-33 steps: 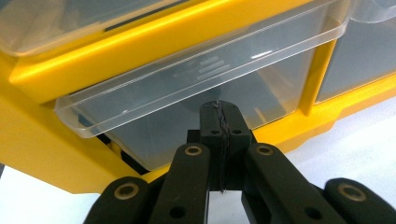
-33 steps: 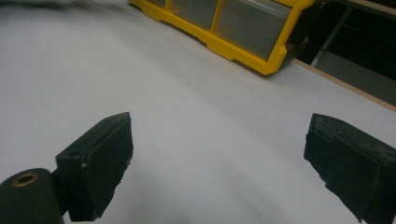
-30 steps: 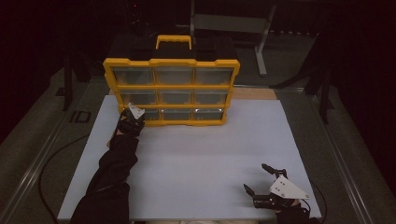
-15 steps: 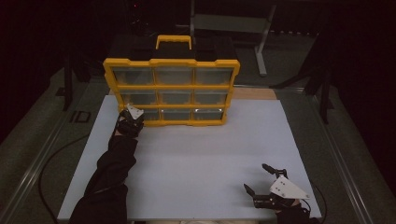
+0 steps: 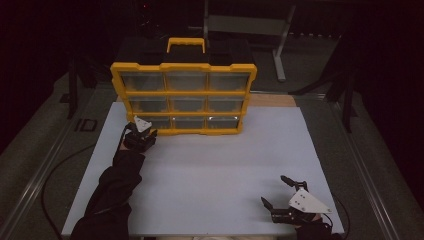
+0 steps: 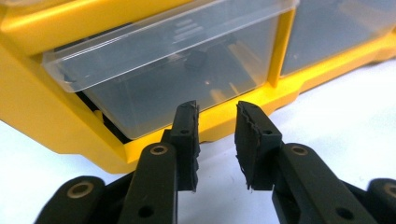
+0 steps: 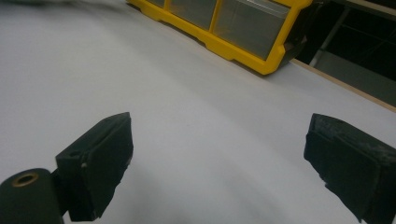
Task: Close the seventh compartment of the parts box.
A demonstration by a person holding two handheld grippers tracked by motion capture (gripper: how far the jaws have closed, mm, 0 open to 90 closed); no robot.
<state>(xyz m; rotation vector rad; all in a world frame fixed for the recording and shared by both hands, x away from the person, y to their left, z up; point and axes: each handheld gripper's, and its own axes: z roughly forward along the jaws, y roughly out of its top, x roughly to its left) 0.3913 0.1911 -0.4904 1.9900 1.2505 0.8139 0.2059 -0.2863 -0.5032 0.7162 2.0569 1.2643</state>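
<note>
A yellow organizer point(image 5: 183, 94) with clear drawers in three rows stands at the back of the white table point(image 5: 210, 165). My left gripper point(image 5: 148, 133) sits right in front of its bottom-left drawer point(image 5: 159, 122). In the left gripper view that drawer point(image 6: 187, 79) is slid out a little, with small dark pieces point(image 6: 201, 60) dimly visible inside. The left gripper point(image 6: 217, 119) is open by a narrow gap just below the drawer's front, with nothing between its pads. My right gripper point(image 5: 277, 192) rests wide open at the table's near right corner, far from the organizer point(image 7: 233, 51).
The organizer's yellow handle point(image 5: 185, 44) rises at its top. A wooden strip point(image 5: 272, 100) edges the table behind the cabinet's right side. A cable point(image 5: 55, 175) trails off the table's left. A metal stand point(image 5: 280, 45) is in the dark background.
</note>
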